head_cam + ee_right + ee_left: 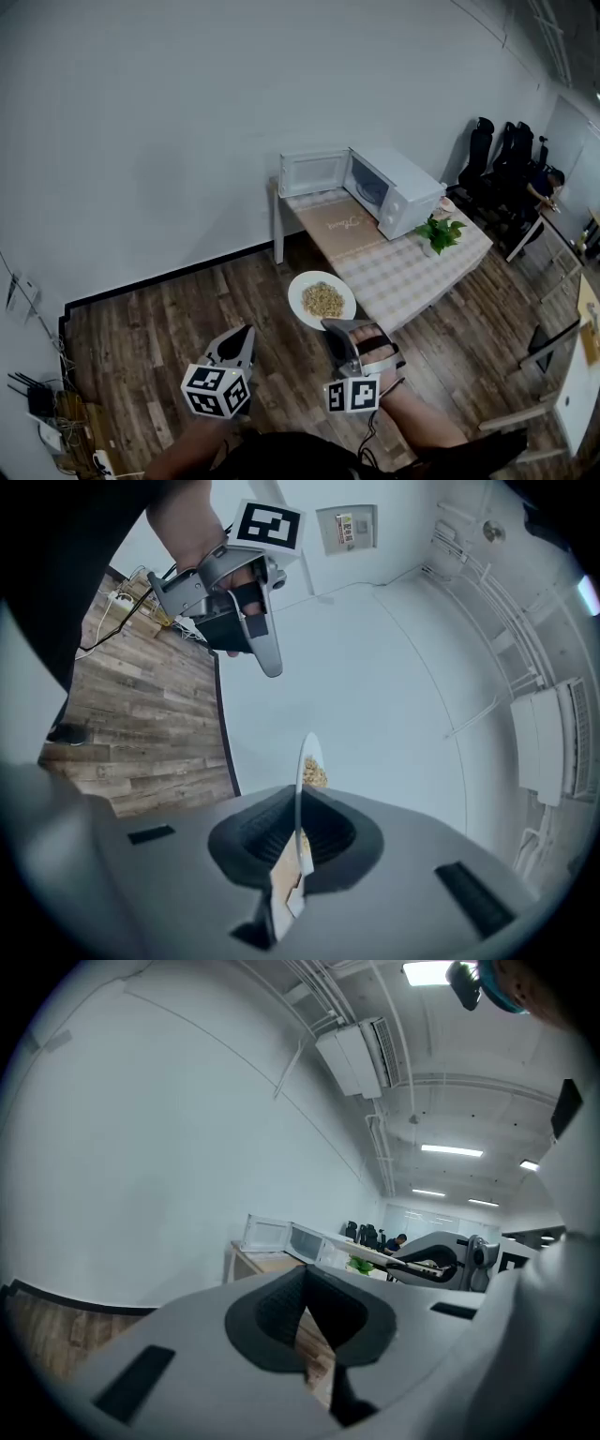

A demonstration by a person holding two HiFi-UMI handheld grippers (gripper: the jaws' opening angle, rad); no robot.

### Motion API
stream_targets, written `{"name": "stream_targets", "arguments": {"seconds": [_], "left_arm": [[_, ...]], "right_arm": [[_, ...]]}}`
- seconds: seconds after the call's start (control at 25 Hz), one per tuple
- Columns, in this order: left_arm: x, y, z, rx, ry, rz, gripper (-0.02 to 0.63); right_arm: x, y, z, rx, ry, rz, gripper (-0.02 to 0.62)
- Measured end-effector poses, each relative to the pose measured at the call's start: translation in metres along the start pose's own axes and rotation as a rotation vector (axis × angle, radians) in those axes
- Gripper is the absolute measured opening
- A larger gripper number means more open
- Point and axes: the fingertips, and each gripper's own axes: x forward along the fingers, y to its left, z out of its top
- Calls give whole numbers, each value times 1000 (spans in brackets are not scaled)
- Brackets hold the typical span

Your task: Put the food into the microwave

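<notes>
White plate (298,292), face up with a heap of tan food (323,300), hangs over the wooden floor (169,347), just short of the near corner of the checked desk (412,272). The right tongs (337,330) pinch its near rim. In the right gripper view the plate shows edge-on, a thin line running straight out from between the pads, with the food on its right side. The left tongs (242,339) are pressed together on nothing, apart from the plate. The microwave (398,192) stands at the desk's far end, its door (314,172) swung open, near a small green plant (439,232).
</notes>
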Motion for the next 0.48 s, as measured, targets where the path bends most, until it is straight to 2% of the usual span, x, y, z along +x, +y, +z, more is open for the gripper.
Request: {"name": "stream_targets", "arguments": {"seconds": [0.48], "left_arm": [[-1,20,-2,-22,9,-21,9]], "right_arm": [[14,-4,12,13,10,-13,18]]}}
